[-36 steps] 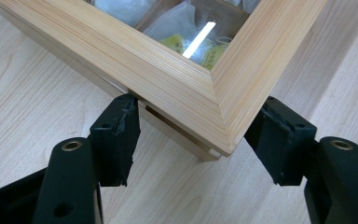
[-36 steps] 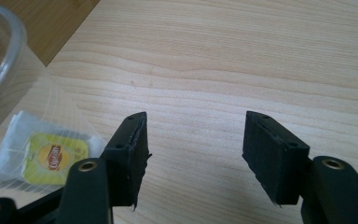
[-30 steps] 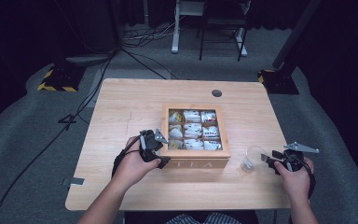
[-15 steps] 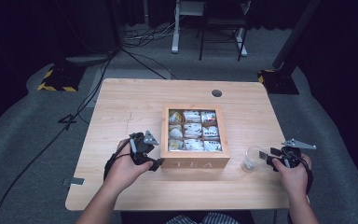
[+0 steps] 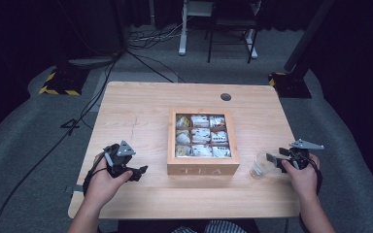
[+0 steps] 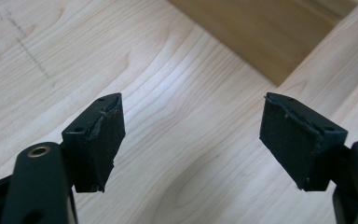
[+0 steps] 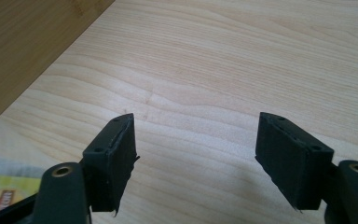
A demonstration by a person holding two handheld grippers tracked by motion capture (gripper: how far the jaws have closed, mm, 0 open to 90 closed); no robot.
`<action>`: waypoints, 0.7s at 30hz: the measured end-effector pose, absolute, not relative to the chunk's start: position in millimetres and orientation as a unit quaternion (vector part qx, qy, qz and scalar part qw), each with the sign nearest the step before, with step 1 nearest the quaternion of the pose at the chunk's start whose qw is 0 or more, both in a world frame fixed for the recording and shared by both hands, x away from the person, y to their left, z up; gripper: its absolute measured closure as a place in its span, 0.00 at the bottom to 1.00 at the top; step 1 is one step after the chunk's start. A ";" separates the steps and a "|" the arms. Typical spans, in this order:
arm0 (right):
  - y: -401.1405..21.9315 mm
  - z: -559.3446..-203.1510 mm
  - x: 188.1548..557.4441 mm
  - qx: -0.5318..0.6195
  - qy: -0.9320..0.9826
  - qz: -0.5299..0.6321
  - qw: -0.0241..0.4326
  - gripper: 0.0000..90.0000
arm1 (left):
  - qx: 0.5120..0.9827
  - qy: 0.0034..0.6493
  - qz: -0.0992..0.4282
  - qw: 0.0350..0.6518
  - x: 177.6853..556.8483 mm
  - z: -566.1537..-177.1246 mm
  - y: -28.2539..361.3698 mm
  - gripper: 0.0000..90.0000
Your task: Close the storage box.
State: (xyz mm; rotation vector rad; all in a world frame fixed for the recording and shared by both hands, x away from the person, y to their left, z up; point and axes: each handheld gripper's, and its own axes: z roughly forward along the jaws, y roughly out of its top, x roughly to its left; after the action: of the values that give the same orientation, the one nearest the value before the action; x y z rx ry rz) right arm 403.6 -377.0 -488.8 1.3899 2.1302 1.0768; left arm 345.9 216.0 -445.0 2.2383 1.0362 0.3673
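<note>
One wooden tea box (image 5: 202, 168) with nine packet-filled compartments sits mid-table between the left gripper (image 5: 141, 171) and right gripper (image 5: 271, 158), both just opening wide and empty, one clear cup (image 5: 261, 165) half-hidden.

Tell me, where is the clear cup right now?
In the high view the clear cup lies on the table just right of the tea box, close beside the right gripper.

a pale wooden table (image 5: 141, 116) stands on grey carpet (image 5: 349, 145); cables (image 5: 141, 56) trail into the dark room behind.
</note>
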 end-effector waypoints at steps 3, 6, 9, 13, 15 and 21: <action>-379.8 -492.4 406.7 0.492 0.756 0.388 0.187 0.30 | 0.843 0.411 0.130 0.321 349.3 -455.8 228.0 0.25; -381.6 -495.1 408.2 0.489 0.759 0.386 0.188 0.28 | 0.844 0.418 0.140 0.304 351.9 -464.6 237.0 0.24; -382.2 -497.6 408.9 0.488 0.761 0.383 0.189 0.26 | 0.835 0.426 0.146 0.316 354.2 -474.2 243.8 0.23; -381.4 -501.7 409.9 0.480 0.771 0.373 0.191 0.24 | 0.848 0.414 0.151 0.293 356.8 -484.1 247.8 0.20; -380.2 -502.7 410.3 0.475 0.776 0.367 0.192 0.23 | 0.853 0.413 0.152 0.280 357.9 -489.0 248.6 0.19; -376.1 -503.3 411.0 0.463 0.788 0.352 0.201 0.21 | 0.821 0.445 0.158 0.322 361.9 -501.7 254.4 0.17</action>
State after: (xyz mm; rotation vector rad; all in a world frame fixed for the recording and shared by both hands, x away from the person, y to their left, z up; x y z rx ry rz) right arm 411.0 -376.1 -503.3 1.2932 2.2020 0.9839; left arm 361.9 254.4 -501.7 2.1545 1.1690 0.4144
